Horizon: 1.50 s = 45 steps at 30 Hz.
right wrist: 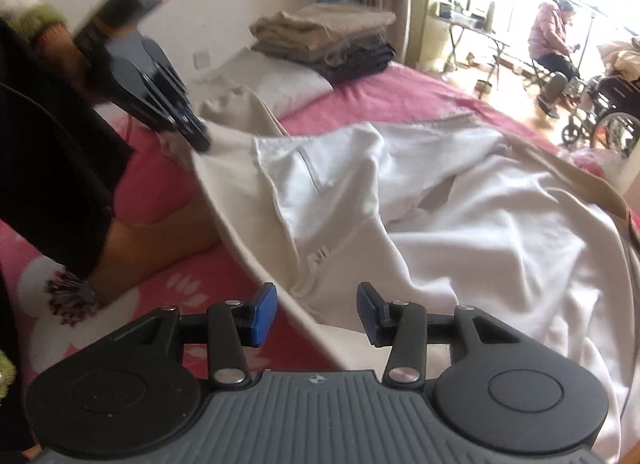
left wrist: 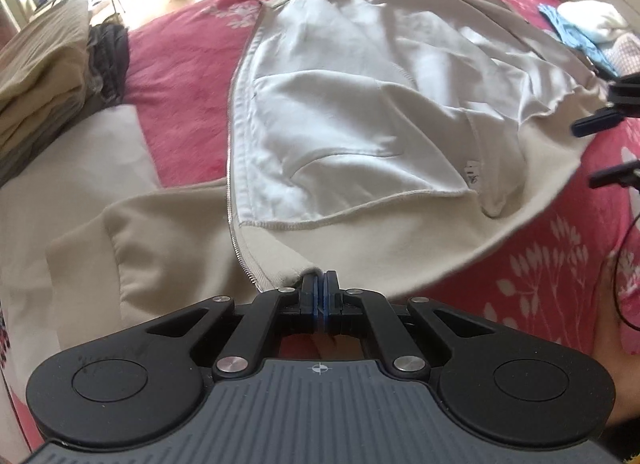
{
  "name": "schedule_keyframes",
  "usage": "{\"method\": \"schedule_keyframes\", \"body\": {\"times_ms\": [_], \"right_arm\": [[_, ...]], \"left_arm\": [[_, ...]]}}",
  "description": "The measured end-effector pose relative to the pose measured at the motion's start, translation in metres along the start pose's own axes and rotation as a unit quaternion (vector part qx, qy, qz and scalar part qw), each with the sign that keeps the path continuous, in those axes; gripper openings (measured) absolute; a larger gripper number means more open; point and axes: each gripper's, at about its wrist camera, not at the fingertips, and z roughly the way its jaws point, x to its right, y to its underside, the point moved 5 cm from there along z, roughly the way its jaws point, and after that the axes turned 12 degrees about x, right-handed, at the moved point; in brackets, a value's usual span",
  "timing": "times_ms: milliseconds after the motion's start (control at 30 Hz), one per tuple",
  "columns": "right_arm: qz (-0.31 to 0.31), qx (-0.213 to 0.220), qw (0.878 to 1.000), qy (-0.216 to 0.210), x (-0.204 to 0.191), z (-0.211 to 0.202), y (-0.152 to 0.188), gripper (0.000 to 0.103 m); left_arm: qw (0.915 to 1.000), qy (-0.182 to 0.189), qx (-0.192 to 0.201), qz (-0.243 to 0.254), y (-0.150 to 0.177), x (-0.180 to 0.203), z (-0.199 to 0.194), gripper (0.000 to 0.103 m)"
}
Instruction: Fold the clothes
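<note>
A beige zip-up jacket point(left wrist: 360, 112) lies spread on the pink floral bed point(left wrist: 176, 76) with its white lining facing up. My left gripper point(left wrist: 320, 278) is shut on the jacket's bottom corner beside the zipper. The right wrist view shows the same gripper point(right wrist: 198, 138) at the upper left, pinching the beige hem and lifting it slightly. My right gripper point(right wrist: 316, 312) stands open over the jacket's point(right wrist: 460, 204) hem edge, and its blue pads point(right wrist: 264, 312) are clear of the cloth. In the left wrist view its fingertips point(left wrist: 596, 124) show at the right edge, next to the hem.
A stack of folded beige and dark clothes point(right wrist: 328, 36) sits at the bed's far corner by a pale pillow point(right wrist: 280, 84). Loose white and blue garments point(left wrist: 588, 24) lie near the headboard. A seated person point(right wrist: 552, 36) and a wheelchair point(right wrist: 608, 112) are by the window.
</note>
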Motion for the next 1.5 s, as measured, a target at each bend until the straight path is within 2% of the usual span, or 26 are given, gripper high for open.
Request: {"method": "schedule_keyframes", "body": {"times_ms": [33,67,167,200,233,267,300,367,400,500,633,733,767,800,867,933,1067,1133,1233,1300,1433,1500], "right_arm": [[-0.008,-0.004,1.000,-0.001,-0.001,0.001,0.002,0.057],[-0.017,-0.010,1.000,-0.001,-0.002,0.002,0.004,0.065],[-0.084,-0.050,0.995,0.026,-0.010,0.022,0.021,0.062],[-0.108,-0.064,0.991,0.052,-0.011,0.033,0.027,0.045],[-0.120,-0.080,0.987,0.070,-0.009,0.041,0.033,0.033],[-0.131,-0.095,0.983,0.085,-0.007,0.049,0.039,0.003],[-0.127,-0.098,0.984,0.076,-0.005,0.045,0.039,0.002],[-0.120,-0.102,0.986,0.058,-0.001,0.035,0.038,0.002],[-0.137,-0.100,0.985,0.041,-0.004,0.024,0.036,0.002],[-0.172,-0.130,0.976,-0.017,-0.010,0.001,0.042,0.002],[-0.177,-0.197,0.964,-0.039,-0.018,0.016,0.086,0.004],[-0.254,-0.206,0.944,-0.034,-0.036,0.023,0.110,0.011],[-0.270,-0.208,0.939,-0.040,-0.039,0.021,0.109,0.017],[-0.271,-0.214,0.937,-0.053,-0.040,0.017,0.104,0.033],[-0.242,-0.225,0.940,-0.086,-0.035,0.005,0.089,0.048],[-0.206,-0.215,0.950,-0.091,-0.023,-0.005,0.067,0.049],[-0.113,-0.123,0.984,-0.056,0.004,-0.019,0.016,0.049],[-0.064,-0.074,0.994,-0.052,0.008,-0.018,-0.002,0.049],[-0.008,-0.011,0.998,-0.058,0.001,-0.007,-0.022,0.051],[0.031,0.015,0.997,-0.073,-0.009,0.005,-0.028,0.054],[0.054,0.028,0.993,-0.101,-0.034,0.033,-0.036,0.061],[0.050,0.016,0.992,-0.117,-0.040,0.040,-0.032,0.062]], "left_arm": [[1.0000,0.001,0.000,-0.008,0.001,0.000,0.000,0.000],[0.9999,0.002,-0.001,-0.016,0.001,-0.001,0.000,0.000],[0.9999,0.003,0.000,-0.014,-0.001,0.001,0.002,0.000],[1.0000,0.003,0.002,-0.009,-0.002,0.003,0.001,0.000],[1.0000,0.004,0.004,-0.007,-0.003,0.003,-0.001,0.000],[0.9999,0.006,0.006,-0.009,-0.004,0.002,-0.003,0.000],[0.9998,0.010,0.010,-0.012,-0.005,0.002,-0.007,0.000],[0.9994,0.025,0.019,-0.014,-0.008,0.004,-0.016,0.000],[0.9991,0.033,0.025,-0.011,-0.010,0.007,-0.019,0.000],[0.9978,0.059,0.030,0.004,-0.012,0.017,-0.021,0.000],[0.9959,0.081,0.005,0.040,-0.007,0.034,-0.007,0.000],[0.9946,0.080,-0.003,0.066,-0.003,0.040,-0.007,0.000],[0.9946,0.078,-0.001,0.067,-0.004,0.040,-0.008,0.000],[0.9950,0.077,0.002,0.064,-0.005,0.039,-0.009,0.000],[0.9956,0.075,0.008,0.056,-0.008,0.036,-0.011,0.000],[0.9956,0.077,0.021,0.049,-0.017,0.036,-0.013,0.000],[0.9932,0.097,0.052,0.037,-0.042,0.047,-0.017,0.000],[0.9912,0.112,0.062,0.034,-0.052,0.055,-0.018,0.000],[0.9884,0.136,0.060,0.031,-0.056,0.069,-0.015,0.000],[0.9867,0.148,0.058,0.033,-0.056,0.077,-0.013,0.000],[0.9830,0.172,0.057,0.028,-0.058,0.088,-0.010,0.000],[0.9801,0.188,0.060,0.024,-0.062,0.091,-0.012,0.000]]}}
